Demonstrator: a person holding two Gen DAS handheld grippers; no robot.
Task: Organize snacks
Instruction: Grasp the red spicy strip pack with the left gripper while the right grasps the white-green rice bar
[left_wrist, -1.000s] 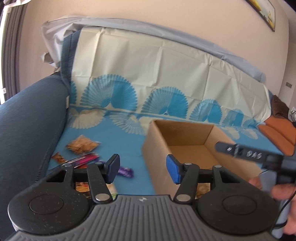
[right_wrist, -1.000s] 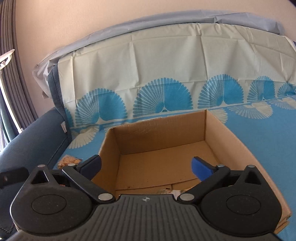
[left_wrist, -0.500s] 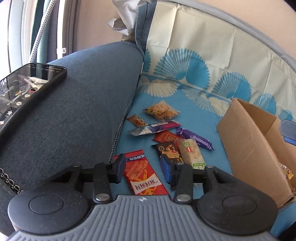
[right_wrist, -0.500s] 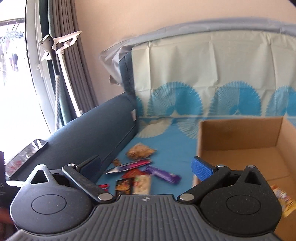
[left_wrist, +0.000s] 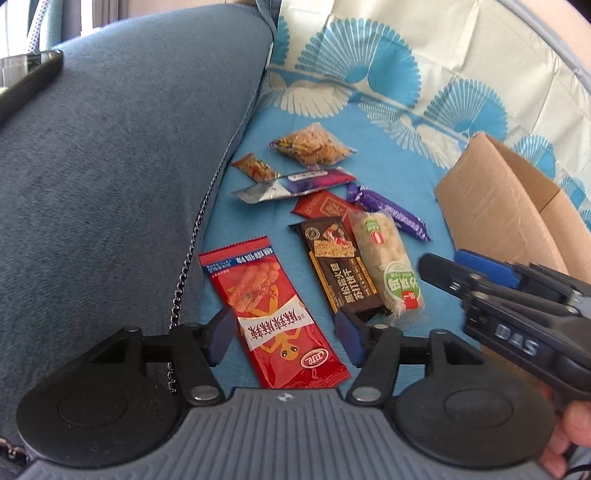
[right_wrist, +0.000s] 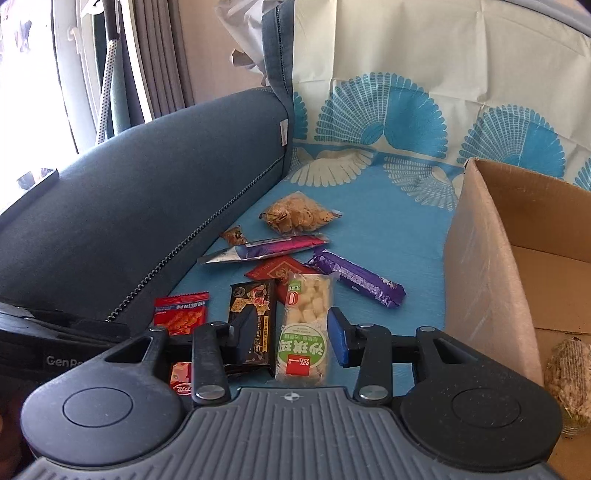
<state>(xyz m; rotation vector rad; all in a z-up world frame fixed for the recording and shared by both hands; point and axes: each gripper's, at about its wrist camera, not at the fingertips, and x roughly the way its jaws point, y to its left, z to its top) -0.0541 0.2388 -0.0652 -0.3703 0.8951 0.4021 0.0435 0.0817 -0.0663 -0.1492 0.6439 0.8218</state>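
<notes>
Several snack packets lie on the blue sofa cover. My left gripper (left_wrist: 282, 341) is open, its fingers either side of the lower half of a red packet (left_wrist: 271, 312). My right gripper (right_wrist: 291, 334) is open, its fingers either side of a clear packet with a green label (right_wrist: 304, 332), which lies against a dark brown packet (right_wrist: 255, 314). Both also show in the left wrist view, the green-label packet (left_wrist: 388, 258) and the brown packet (left_wrist: 340, 266). A purple bar (right_wrist: 356, 278) lies beyond. A cardboard box (right_wrist: 480, 258) stands at the right, with a snack bag (right_wrist: 567, 373) inside.
The dark blue sofa arm (right_wrist: 147, 206) rises at the left, with a phone (left_wrist: 29, 79) on top. More packets lie farther back: a clear bag of biscuits (right_wrist: 295, 216), a silver-purple stick (right_wrist: 266, 249), a red sachet (right_wrist: 277, 271). The right gripper's body (left_wrist: 517, 317) shows at the right of the left wrist view.
Both grippers have swung left from the box and come down over the snack pile. The left now straddles the red packet, the right the green-label packet. The right's jaws are narrower.
</notes>
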